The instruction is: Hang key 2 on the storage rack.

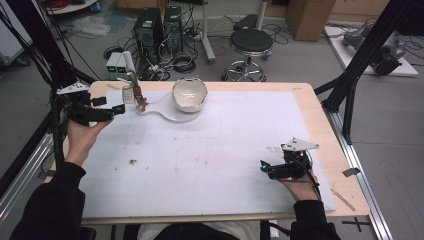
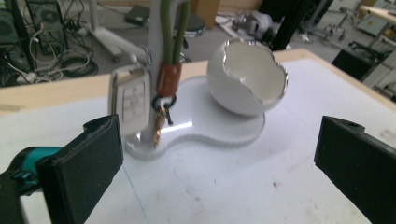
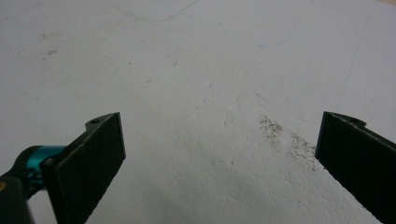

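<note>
A white car key fob (image 2: 130, 100) hangs from a slim grey post (image 2: 154, 70) by green cords and a brown leather tag (image 2: 168, 79), with small metal keys below. The post stands on a clear curved base (image 2: 219, 135) that also carries a white broken-eggshell bowl (image 2: 247, 77). In the high view the stand (image 1: 165, 111) sits at the table's far left, the key fob (image 1: 128, 94) beside the bowl (image 1: 189, 94). My left gripper (image 1: 117, 106) is open, just left of the fob, nothing between its jaws. My right gripper (image 1: 265, 167) is open over bare white board (image 3: 210, 93) at the near right.
The white board (image 1: 210, 150) covers most of the wooden table (image 1: 320, 130). Black frame struts (image 1: 360, 65) rise at the right and left edges. Computer towers (image 1: 157, 30), cables and a round stool (image 1: 250, 42) stand on the floor beyond the table.
</note>
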